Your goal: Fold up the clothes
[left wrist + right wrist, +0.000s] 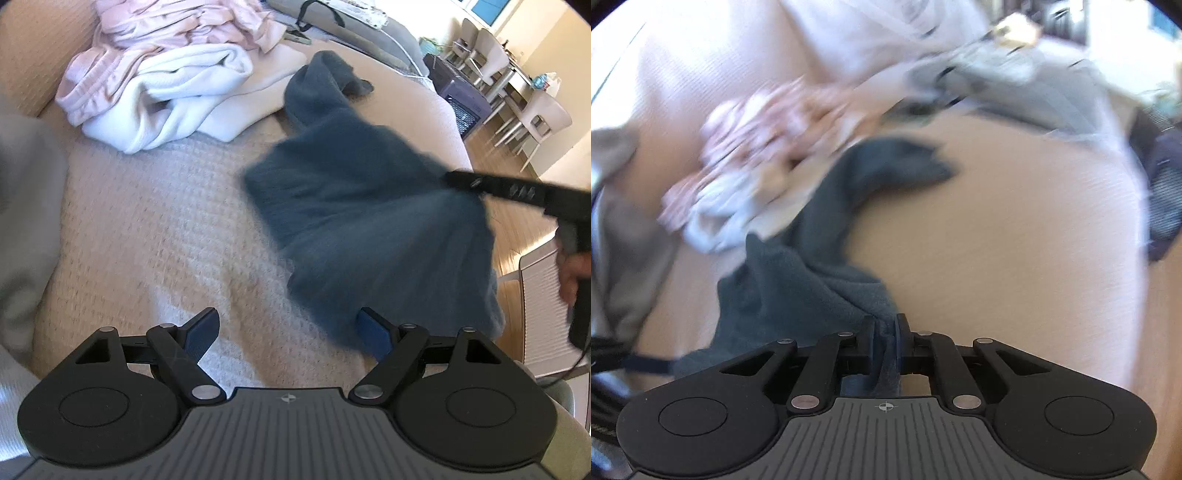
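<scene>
Hanging blue garment (827,266) between right claw's (885,332) pinch

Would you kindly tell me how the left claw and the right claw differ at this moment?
The left claw is wide open with nothing clamped, while the right claw is shut on the blue garment. The left hangs over the bed cover; the right lifts the fabric's edge. Both are black two-finger tools.

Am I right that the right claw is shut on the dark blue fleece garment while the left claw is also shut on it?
Not quite: the left claw is open, gripping nothing, as the left wrist view shows. The right claw is indeed shut on the dark blue fleece garment.
</scene>
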{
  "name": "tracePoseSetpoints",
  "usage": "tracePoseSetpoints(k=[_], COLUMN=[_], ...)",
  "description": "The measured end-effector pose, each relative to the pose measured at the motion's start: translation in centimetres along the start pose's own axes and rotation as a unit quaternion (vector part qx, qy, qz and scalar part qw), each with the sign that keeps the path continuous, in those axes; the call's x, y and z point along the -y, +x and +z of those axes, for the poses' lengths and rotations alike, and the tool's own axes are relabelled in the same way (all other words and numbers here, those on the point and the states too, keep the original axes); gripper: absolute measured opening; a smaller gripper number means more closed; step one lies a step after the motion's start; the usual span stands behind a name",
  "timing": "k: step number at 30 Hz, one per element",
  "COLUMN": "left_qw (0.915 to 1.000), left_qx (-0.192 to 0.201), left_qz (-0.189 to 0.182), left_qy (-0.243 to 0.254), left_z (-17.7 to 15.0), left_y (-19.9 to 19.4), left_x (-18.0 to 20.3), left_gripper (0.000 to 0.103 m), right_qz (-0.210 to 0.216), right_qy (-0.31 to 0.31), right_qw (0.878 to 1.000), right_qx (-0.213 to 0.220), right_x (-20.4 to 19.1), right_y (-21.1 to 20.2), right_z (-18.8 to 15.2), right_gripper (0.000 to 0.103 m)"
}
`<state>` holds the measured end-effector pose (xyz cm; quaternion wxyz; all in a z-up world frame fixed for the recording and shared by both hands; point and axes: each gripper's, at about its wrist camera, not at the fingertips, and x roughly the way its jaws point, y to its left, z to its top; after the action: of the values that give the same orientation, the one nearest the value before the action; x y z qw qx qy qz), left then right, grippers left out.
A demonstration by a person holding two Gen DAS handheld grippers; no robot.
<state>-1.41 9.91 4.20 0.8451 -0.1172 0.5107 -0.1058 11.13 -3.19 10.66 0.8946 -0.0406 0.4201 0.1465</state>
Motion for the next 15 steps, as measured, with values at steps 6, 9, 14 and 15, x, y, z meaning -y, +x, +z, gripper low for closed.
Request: tracePoseSetpoints(k=[6,9,14,15], left_qw=[0.9999,0.9998,0.9989,0.9984], left_qx=[-0.002,0.0,0.015,0.02], left_qz=[-0.011,-0.018,-0.037,-0.04], left_qy=[0.0,0.007,0.025,0.033], left_z=[0.2,0.3,1.5,1.9], left_y=[0.5,0.5,0.6,0.6], left_x=[0.6,0.9,1.9,2.4], left_gripper=[0.081,0.082,0.083,0.083], right_qz=[-0.08,-0.086,-0.107,-0.104], right_qy=[0.047,0.078,0.06,0.057], right_qw=[0.996,0.993,0.992,0.992], right_qx=[0.01,0.008,0.033,0.036], right_x=[6.5,8.1,7.7,7.5], right_y=[-1.3,-1.5,-3.8,-4.2], right_z=[-0.3,-1.5,-2.1,-2.1], right_gripper=[0.011,0.017,0.017,0.017])
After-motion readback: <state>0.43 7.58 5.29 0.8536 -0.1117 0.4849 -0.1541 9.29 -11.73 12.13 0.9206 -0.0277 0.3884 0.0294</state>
